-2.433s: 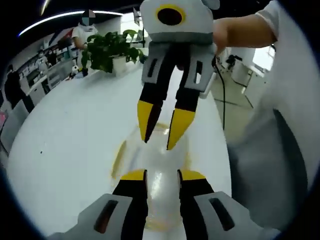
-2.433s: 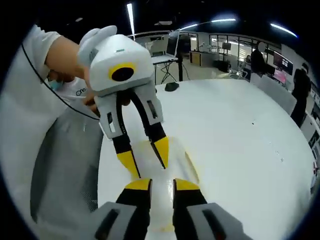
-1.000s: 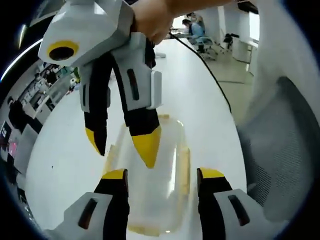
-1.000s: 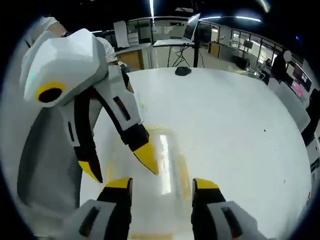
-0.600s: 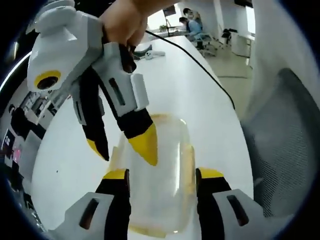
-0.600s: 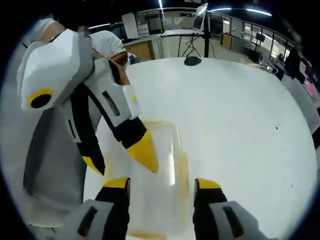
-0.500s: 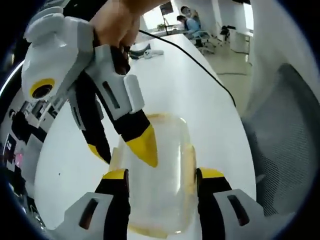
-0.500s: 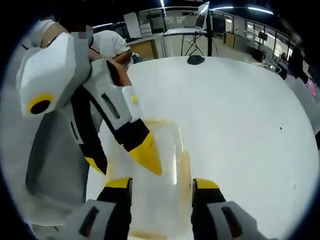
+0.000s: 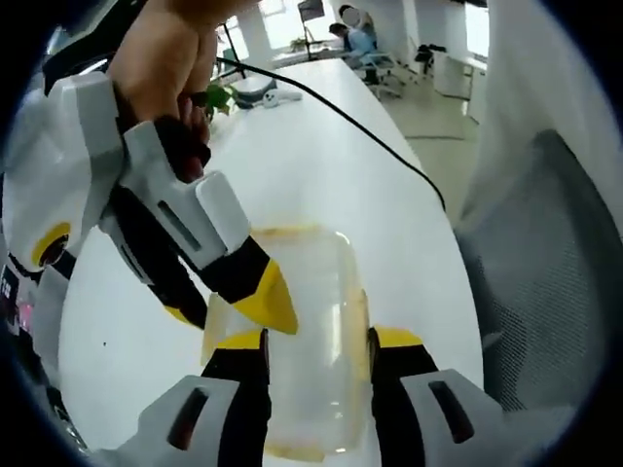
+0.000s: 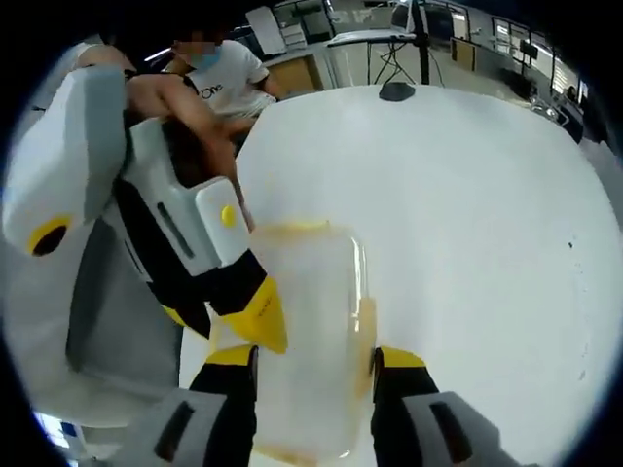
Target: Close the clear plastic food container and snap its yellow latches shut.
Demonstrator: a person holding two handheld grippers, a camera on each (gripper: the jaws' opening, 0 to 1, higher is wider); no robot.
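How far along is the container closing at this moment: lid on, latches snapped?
The lid looks seated on the clear container on the white table. In hand: both hand-held grippers straddle it, left hand-held gripper and right hand-held gripper with jaws apart around its sides. Left: the yellow latches; whether any has snapped can't be told.

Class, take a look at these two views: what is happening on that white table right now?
A person holds a two-jaw gripper in each hand over a clear plastic container lying on a white table. The left gripper has its open jaws on either side of the container. The right gripper does the same from the opposite end. Yellow latches run along the container's sides; whether they are snapped shut cannot be told.
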